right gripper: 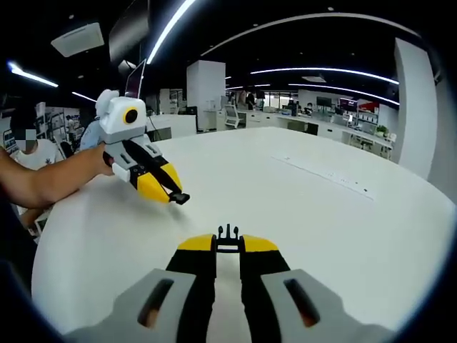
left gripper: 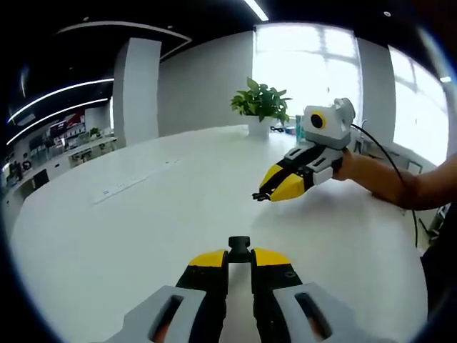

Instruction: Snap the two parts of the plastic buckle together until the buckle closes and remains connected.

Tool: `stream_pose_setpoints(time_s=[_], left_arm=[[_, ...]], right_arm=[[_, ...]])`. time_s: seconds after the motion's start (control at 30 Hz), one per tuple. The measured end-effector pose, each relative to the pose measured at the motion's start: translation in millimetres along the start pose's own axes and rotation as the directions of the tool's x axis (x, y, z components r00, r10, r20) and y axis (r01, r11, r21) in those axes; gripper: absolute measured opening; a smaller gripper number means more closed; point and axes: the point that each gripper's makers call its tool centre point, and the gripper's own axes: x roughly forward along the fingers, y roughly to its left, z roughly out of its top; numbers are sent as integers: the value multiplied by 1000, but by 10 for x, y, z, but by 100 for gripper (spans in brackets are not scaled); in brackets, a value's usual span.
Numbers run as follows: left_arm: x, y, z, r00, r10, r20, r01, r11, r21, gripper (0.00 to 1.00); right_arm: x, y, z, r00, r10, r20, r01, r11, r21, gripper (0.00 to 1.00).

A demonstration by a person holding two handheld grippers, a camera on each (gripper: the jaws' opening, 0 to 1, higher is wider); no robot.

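Note:
My left gripper (left gripper: 239,260) is shut on a black buckle part (left gripper: 239,248), blocky in shape, that sticks out past its yellow tips. My right gripper (right gripper: 228,248) is shut on the other black buckle part (right gripper: 228,234), which ends in thin prongs. Both hover over a white table (left gripper: 143,229). The two grippers face each other with a wide gap between them. In the left gripper view the right gripper (left gripper: 265,194) comes in from the right, a small dark piece at its tip. In the right gripper view the left gripper (right gripper: 177,198) enters from the left, also tipped with a dark piece.
A potted plant (left gripper: 261,104) stands at the table's far edge by the bright windows. A flush socket strip (right gripper: 325,172) runs across the tabletop (right gripper: 343,236). A person's forearm (left gripper: 400,182) holds the right gripper. Office desks and pillars lie beyond.

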Motion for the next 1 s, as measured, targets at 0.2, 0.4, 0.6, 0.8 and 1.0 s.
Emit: stream_pose_setpoints(time_s=[0.2,0.4,0.6,0.8,1.0], left_arm=[[-30,-33,-8,1000,3,1,-3,1000,6,10],[-17,-80,-50,1000,-13,-17,14,1000,10,10],[-10,-183,-89,999,-29,-33,30,999,23,10],[-40,-208,-95,999,-33,-33,34,999,28,10],[-61,-231,-85,999,-40,-32,41,999,33,10]], right_arm=[[-5,34,-21,1000,7,-2,-7,1000,3,10],[-110,122,-99,1000,14,-3,-14,1000,4,10],[-132,102,-34,1000,10,18,-10,1000,4,10],[-126,125,-56,1000,21,5,-21,1000,-1,10],[-135,127,-50,1000,29,6,-29,1000,2,10]])
